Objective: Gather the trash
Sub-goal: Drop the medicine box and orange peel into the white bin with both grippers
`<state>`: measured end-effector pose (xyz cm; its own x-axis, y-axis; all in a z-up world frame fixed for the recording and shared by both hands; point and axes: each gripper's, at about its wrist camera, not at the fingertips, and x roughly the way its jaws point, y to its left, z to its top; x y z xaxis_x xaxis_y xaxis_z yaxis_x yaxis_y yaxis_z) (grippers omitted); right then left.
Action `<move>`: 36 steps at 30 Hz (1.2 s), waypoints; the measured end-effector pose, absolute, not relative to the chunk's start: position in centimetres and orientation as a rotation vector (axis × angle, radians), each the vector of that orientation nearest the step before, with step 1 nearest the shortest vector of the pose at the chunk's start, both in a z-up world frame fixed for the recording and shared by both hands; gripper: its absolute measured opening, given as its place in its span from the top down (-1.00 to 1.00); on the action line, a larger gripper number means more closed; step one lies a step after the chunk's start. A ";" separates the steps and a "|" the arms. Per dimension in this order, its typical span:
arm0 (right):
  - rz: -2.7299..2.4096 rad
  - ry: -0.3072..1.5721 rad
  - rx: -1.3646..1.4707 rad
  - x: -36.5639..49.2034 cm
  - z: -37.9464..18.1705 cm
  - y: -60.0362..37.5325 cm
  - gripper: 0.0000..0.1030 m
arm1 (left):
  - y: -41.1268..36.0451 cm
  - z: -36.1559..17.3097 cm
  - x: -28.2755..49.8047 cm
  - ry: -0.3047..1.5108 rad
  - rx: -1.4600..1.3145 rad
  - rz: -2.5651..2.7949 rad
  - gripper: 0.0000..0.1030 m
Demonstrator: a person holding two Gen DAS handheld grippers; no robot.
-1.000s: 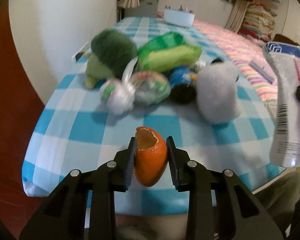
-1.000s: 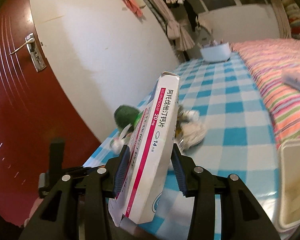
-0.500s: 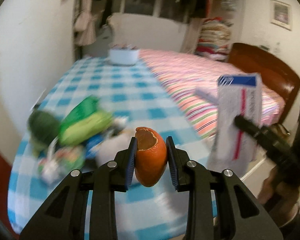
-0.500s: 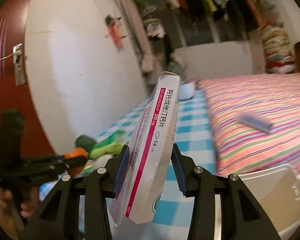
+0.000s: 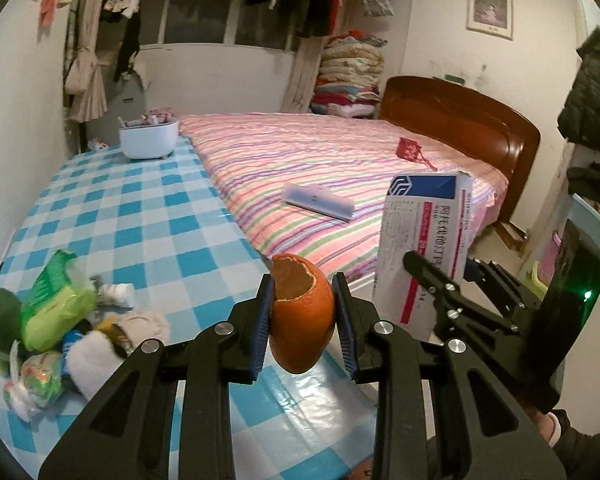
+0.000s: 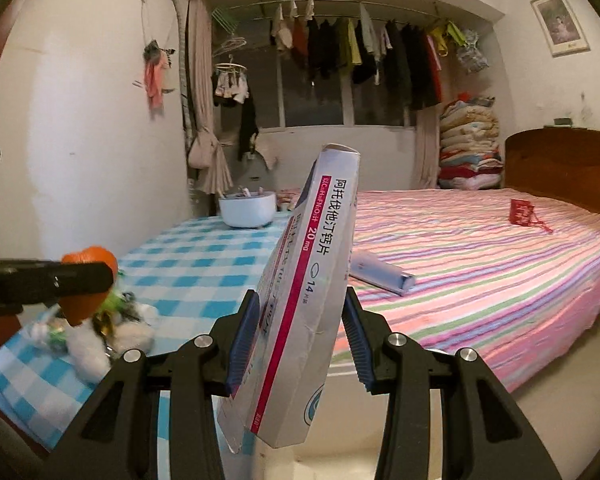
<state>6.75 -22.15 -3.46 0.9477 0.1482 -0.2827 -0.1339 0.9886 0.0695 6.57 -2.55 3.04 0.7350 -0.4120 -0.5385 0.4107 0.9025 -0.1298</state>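
My left gripper point(image 5: 300, 316) is shut on a hollow orange peel point(image 5: 300, 320), held in the air over the near corner of the blue checked table point(image 5: 140, 220). My right gripper point(image 6: 298, 320) is shut on a white and pink medicine box point(image 6: 308, 300), held upright. In the left wrist view the box point(image 5: 420, 240) and the right gripper point(image 5: 432, 280) are close on the right. In the right wrist view the peel point(image 6: 86, 284) and the left gripper point(image 6: 60, 280) are at the left.
A pile of plush toys and plastic bags point(image 5: 48, 320) lies on the table's left corner. A white tub point(image 5: 148, 140) stands at the table's far end. A striped bed point(image 5: 340, 168) with a flat box point(image 5: 318, 202) and a red pouch point(image 5: 412, 152) is on the right.
Both grippers have swung right, away from the pile and toward the bed, each keeping its load. The pile has slid to the left edge of both views.
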 end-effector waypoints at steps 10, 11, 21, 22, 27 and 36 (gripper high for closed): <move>0.055 0.272 -0.001 7.1 -4.9 -22.9 0.06 | -5.6 2.2 7.8 0.614 0.004 -0.507 0.43; 0.042 0.282 -0.005 7.2 -5.2 -23.1 0.03 | -5.9 2.0 8.0 0.619 0.004 -0.510 0.43; -0.039 0.259 0.089 6.8 -5.3 -25.8 -0.42 | -7.4 0.6 10.0 0.668 -0.018 -0.540 0.43; -0.050 0.251 0.110 6.7 -5.2 -26.3 -0.42 | -7.7 0.6 10.1 0.670 -0.020 -0.547 0.43; -0.090 0.217 0.221 6.2 -4.9 -28.7 -0.43 | -9.2 0.0 10.8 0.690 -0.020 -0.585 0.42; -0.137 0.188 0.350 5.4 -4.5 -31.9 -0.44 | -12.4 -2.2 11.9 0.754 -0.015 -0.644 0.36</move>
<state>5.38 -31.89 -4.51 0.9734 -0.1004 -0.2060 0.1652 0.9304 0.3273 11.91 -12.35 -2.16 0.5474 -0.5486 -0.6320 0.5379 0.8092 -0.2365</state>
